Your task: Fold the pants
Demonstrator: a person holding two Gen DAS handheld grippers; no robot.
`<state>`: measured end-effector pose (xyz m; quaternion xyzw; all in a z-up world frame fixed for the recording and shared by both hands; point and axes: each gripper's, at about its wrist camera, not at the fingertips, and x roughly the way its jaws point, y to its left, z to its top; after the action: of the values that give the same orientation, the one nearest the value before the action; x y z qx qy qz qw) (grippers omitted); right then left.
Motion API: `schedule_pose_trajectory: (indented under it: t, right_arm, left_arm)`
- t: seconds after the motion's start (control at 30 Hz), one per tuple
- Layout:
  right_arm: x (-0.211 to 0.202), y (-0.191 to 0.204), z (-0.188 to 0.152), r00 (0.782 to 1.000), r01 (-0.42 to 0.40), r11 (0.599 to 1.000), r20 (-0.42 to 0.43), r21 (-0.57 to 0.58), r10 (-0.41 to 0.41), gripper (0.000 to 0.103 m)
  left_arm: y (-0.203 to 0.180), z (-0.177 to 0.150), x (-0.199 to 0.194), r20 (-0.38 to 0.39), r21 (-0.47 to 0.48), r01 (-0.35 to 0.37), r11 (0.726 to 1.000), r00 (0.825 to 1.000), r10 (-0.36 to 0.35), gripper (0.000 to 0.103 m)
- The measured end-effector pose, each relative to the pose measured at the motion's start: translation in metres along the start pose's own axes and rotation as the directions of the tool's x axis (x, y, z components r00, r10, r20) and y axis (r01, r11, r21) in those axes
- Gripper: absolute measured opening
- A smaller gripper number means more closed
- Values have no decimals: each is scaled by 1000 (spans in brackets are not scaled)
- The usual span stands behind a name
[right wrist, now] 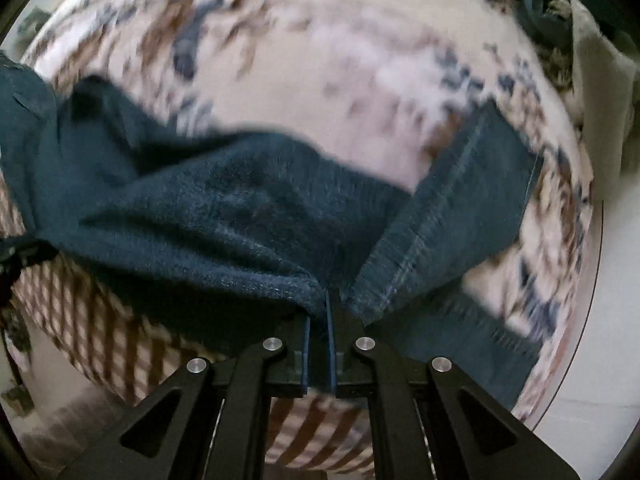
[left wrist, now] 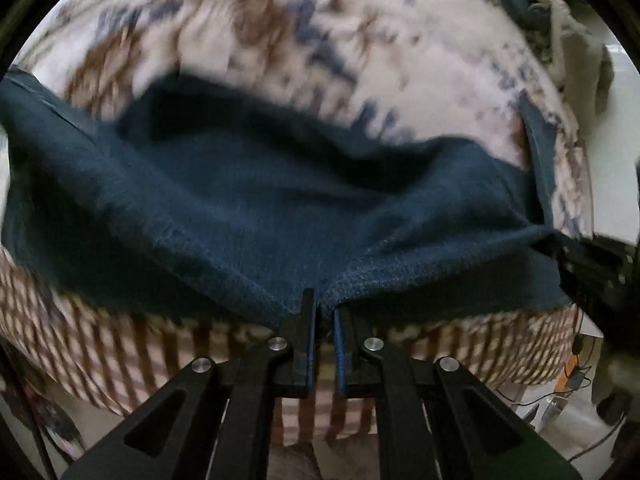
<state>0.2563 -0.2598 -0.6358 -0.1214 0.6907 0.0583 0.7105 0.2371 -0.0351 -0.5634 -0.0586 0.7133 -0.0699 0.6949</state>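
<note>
Dark teal pants (left wrist: 256, 208) hang lifted over patterned bed cover (left wrist: 400, 60); left gripper (left wrist: 320, 304) and right gripper (right wrist: 325, 300) jaws pinch one edge each, likely carrying fold across.

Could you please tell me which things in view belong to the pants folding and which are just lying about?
Part of the job:
- dark blue pants
- left gripper
- right gripper
- patterned bedspread

Just lying about:
- heap of clothes
- cables

Below me a cream bedcover (left wrist: 420, 52) with brown-blue print, checked border (left wrist: 100, 344); maybe crumpled clothes (right wrist: 592, 60) at top right, blurry.
</note>
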Motion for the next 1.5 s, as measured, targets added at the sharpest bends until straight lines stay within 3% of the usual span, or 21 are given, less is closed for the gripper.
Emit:
schedule_pose_trajectory:
  t: [0.2,0.27,0.33,0.37,0.4,0.43,0.47,0.5,0.63,0.7,0.83,0.93,0.97,1.0,1.03,1.07,1.13,1.23,1.33,1.43,1.5]
  right_arm:
    - [37,18,-28,997,38,998,-74,43,-35,11]
    - [38,19,-30,994,34,998,-107,58,-28,16]
    - [27,17,-34,993,5,997,-118,71,3,30]
    - [20,15,-35,993,-22,996,-110,87,32,49]
    - [10,11,-38,992,-66,992,-95,111,77,71]
    - [-4,7,-43,989,-115,984,-79,136,126,82]
    - [-14,3,-48,987,-134,979,-69,155,146,95]
    - [-21,-2,-51,986,-146,974,-59,174,158,95]
    - [-45,-52,-57,974,-215,907,13,361,226,95]
    - [-36,-81,-43,985,-156,888,3,432,172,95]
    - [-2,-124,12,999,-26,853,-20,522,42,95]
    - [37,-139,64,998,37,857,-71,514,0,94]
    - [48,-139,75,995,60,877,-95,477,-16,83]
    - [52,-139,79,993,85,889,-107,449,-41,53]
    - [52,-137,79,992,111,905,-103,410,-76,37]
    - [46,-139,74,994,107,907,-75,407,-84,14]
    - [25,-149,54,996,83,887,-2,455,-92,6]
    - [-19,-180,-15,992,7,809,95,588,-78,6]
    - [-43,-218,-89,991,-18,707,107,707,-81,6]
    - [-28,-262,-169,994,-105,507,95,856,45,6]
    - [6,-278,-213,978,-163,360,101,918,185,6]
  left_arm:
    - [14,-4,47,-55,-38,6,999,998,-9,10]
    - [16,-3,46,-75,-69,18,997,997,-23,13]
    - [15,-4,29,-61,-72,37,997,997,-42,20]
    - [14,-6,20,-44,-68,36,997,998,-39,32]
    - [13,-10,5,-14,-60,37,997,999,-38,52]
    - [13,-12,-3,-2,-59,34,998,999,-35,79]
    - [12,-14,-15,15,-63,18,998,1000,-17,89]
    - [12,-14,-22,32,-65,-1,998,999,3,96]
    - [5,2,-32,100,-57,-129,990,986,134,96]
    - [3,19,-20,112,-86,-199,976,972,208,96]
    - [9,65,9,95,-118,-276,954,953,288,96]
    - [0,92,21,99,-114,-305,946,944,316,96]
    - [-2,96,21,99,-111,-300,947,945,311,96]
    - [-6,102,22,97,-105,-300,948,946,310,96]
    - [-10,105,22,97,-98,-304,948,945,313,96]
    - [-15,106,21,101,-87,-302,949,945,310,96]
    - [-26,106,19,105,-60,-304,951,945,309,96]
    - [-46,96,18,102,-12,-287,958,953,286,96]
    - [-59,82,17,82,10,-266,964,961,264,96]
    - [-68,67,22,52,10,-258,966,965,258,96]
    - [-78,62,30,23,9,-246,969,969,246,96]
